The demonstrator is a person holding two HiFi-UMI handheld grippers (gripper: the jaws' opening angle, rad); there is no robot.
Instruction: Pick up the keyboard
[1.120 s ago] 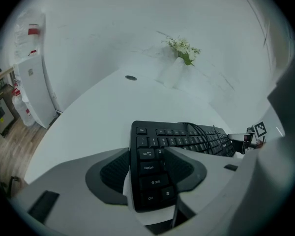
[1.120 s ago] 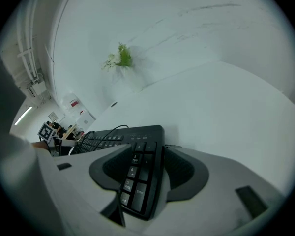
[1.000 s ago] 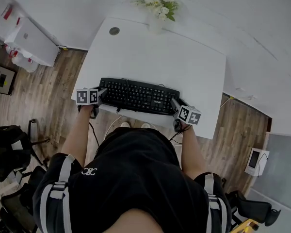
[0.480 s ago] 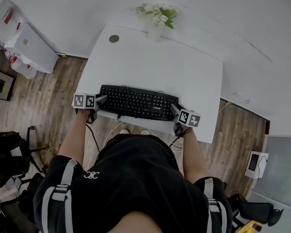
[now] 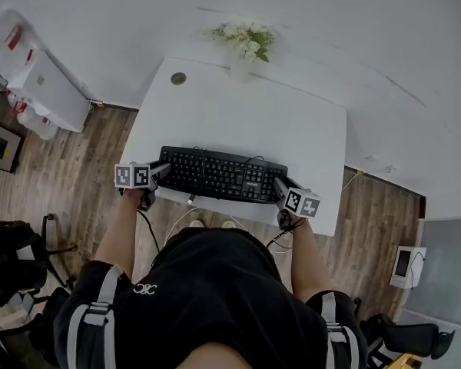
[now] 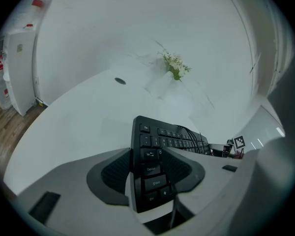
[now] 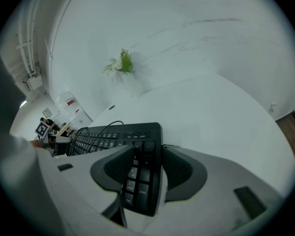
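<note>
A black keyboard (image 5: 219, 175) lies along the near edge of the white table (image 5: 246, 121), its cable looped over the keys. My left gripper (image 5: 160, 171) has the keyboard's left end (image 6: 172, 139) between its pads (image 6: 115, 168). The right gripper (image 5: 279, 187) has the number-pad end (image 7: 113, 136) between its pads (image 7: 179, 168). Both pairs of jaws are closing, and the dark pads lie against the keyboard's top and underside. In the two gripper views the left gripper (image 6: 150, 166) and the right gripper (image 7: 146, 171) each hold the keyboard tilted off the tabletop.
A vase of white flowers (image 5: 244, 41) stands at the table's far edge, with a round cable hole (image 5: 178, 78) at the far left corner. A white cabinet (image 5: 46, 91) is on the left. Wooden floor surrounds the table. The person stands close against its near edge.
Both grippers have risen slightly with the keyboard's ends between their jaws. The table now sits lower in the head view.
</note>
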